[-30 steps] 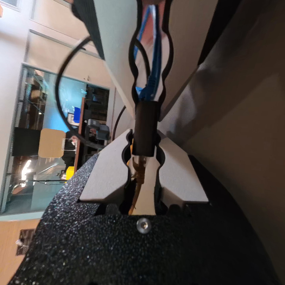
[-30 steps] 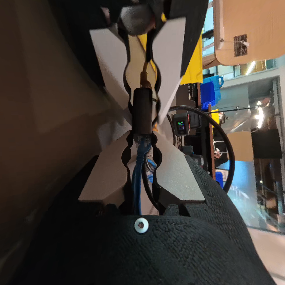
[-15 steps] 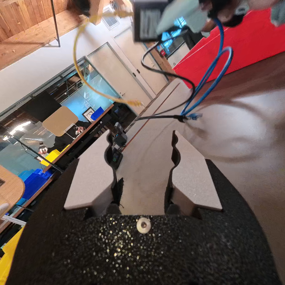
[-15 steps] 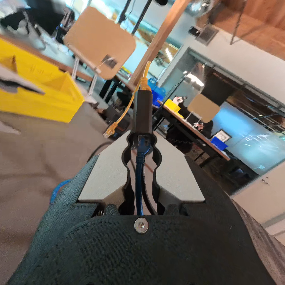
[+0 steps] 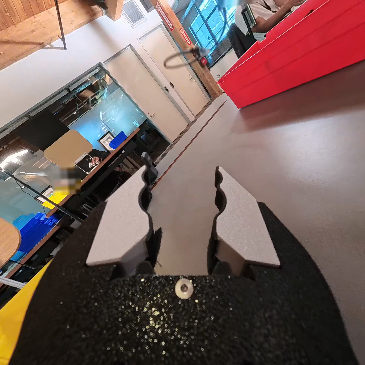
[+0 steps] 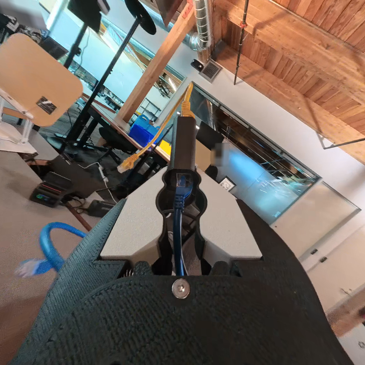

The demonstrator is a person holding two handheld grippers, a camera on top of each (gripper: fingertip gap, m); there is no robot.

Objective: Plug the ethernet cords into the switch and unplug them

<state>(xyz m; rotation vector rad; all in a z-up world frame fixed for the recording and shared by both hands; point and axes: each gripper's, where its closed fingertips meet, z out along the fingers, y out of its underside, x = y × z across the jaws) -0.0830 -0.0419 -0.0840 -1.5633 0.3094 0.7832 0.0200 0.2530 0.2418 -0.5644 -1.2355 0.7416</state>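
My right gripper is shut on the near end of a slim black switch and holds it up in the air, pointing away from me. A blue ethernet cord is plugged into its near end and runs back between my fingers. Its loop hangs at the left with a loose plug. A yellow cord is plugged into the far end, and its free plug dangles. My left gripper is open and empty, low over the grey table. A blurred black cable loop shows far above it.
Red bins stand at the table's far right, with a person's arm behind them. A small black device with a lit display sits near the table's edge. A yellow bin is at the left. Desks, stands and chairs fill the room beyond. Some 45 centimeters of space lies between my two pairs of fingers.
My left gripper let go of the switch, opened and dropped away toward the table. My right gripper kept the switch and swung it upward, and the cords now hang loose.
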